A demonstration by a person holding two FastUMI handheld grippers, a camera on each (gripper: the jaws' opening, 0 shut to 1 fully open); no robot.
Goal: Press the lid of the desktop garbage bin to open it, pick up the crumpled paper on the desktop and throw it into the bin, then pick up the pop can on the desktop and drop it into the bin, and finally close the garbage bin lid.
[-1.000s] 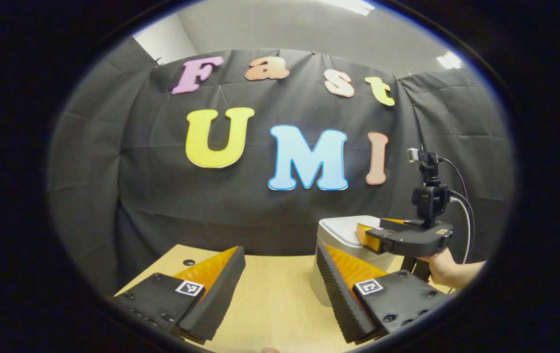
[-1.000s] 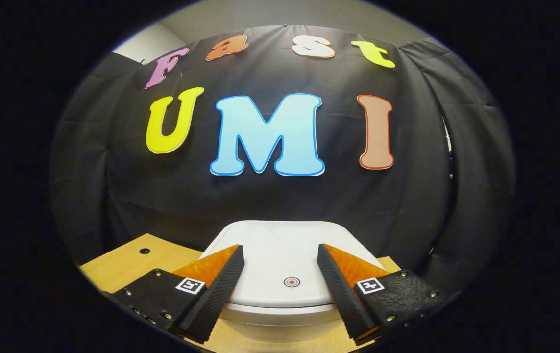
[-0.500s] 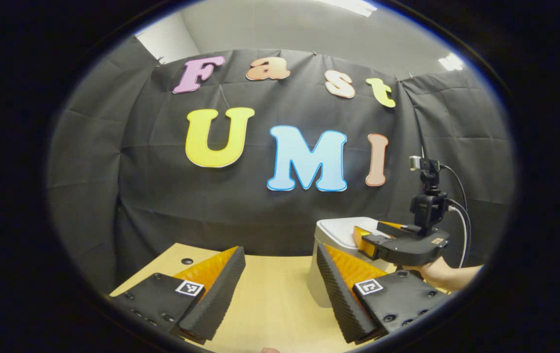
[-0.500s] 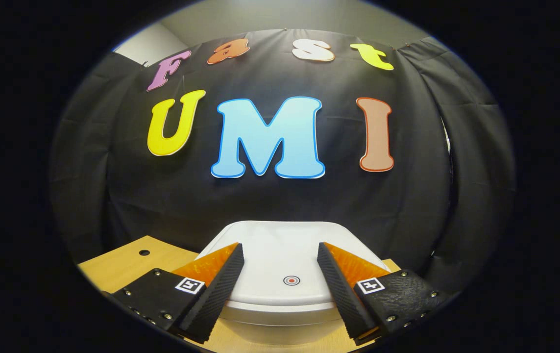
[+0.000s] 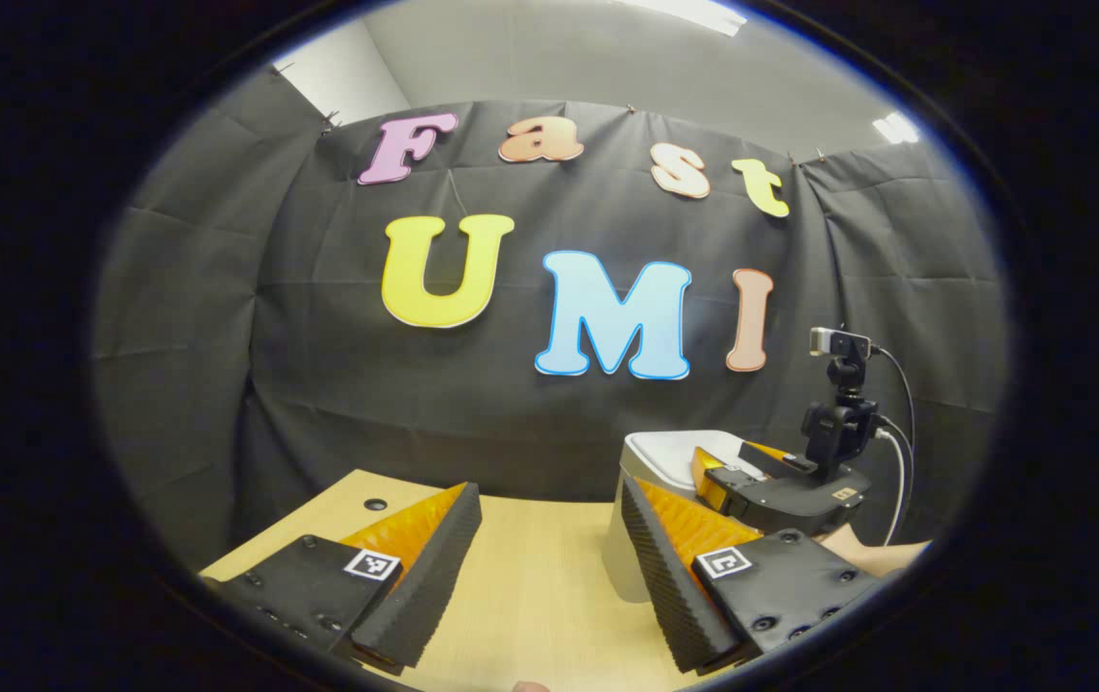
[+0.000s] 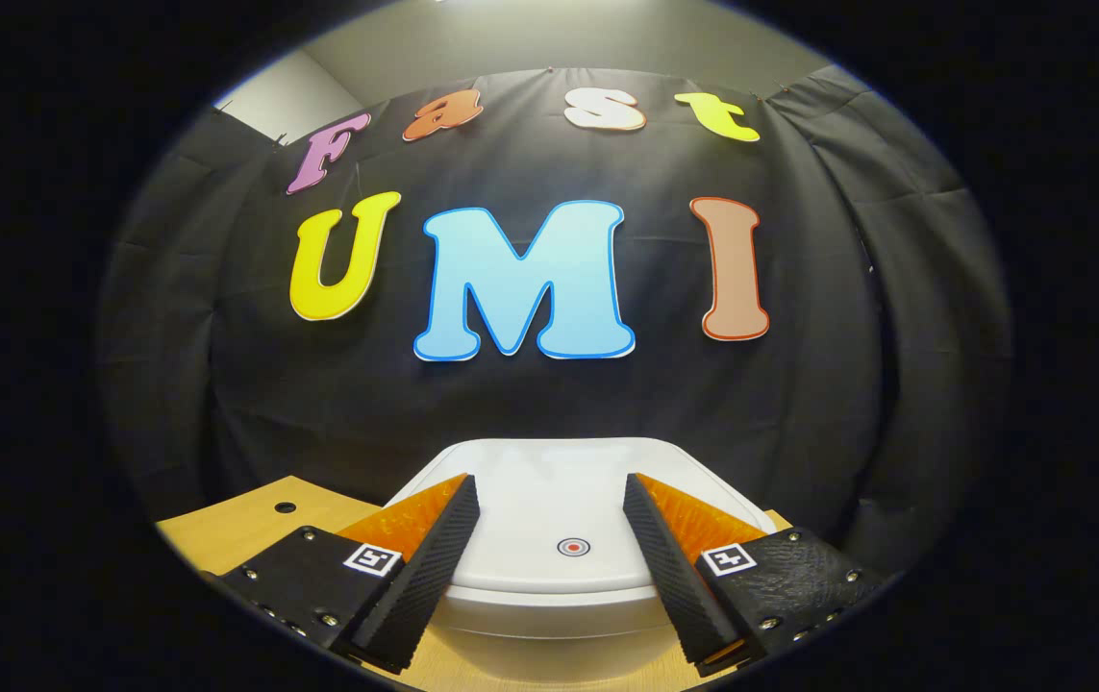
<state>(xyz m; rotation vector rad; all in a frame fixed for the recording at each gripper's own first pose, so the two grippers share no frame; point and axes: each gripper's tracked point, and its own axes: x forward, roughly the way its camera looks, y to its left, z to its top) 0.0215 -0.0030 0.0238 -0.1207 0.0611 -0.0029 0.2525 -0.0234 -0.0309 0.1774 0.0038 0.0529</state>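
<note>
The white desktop bin (image 6: 549,615) stands right in front of my right gripper (image 6: 549,495), its lid (image 6: 559,505) down and flat. A small red ring mark (image 6: 572,547) sits near the lid's front edge, between my open fingers, which hover just over the lid. In the left gripper view the bin (image 5: 650,457) is at the right on the wooden desk, with the right gripper (image 5: 724,481) lying low over its top, held by a hand (image 5: 871,556). My left gripper (image 5: 549,500) hangs open over bare desk left of the bin, holding nothing.
The light wooden desk (image 5: 530,586) runs back to the black cloth wall. A small round hole (image 5: 375,504) is in the desk's far left corner, also in the right gripper view as the hole (image 6: 285,506).
The right gripper has sunk lower onto the bin's top over the last second. The left gripper has tilted slightly; its jaws stay open.
</note>
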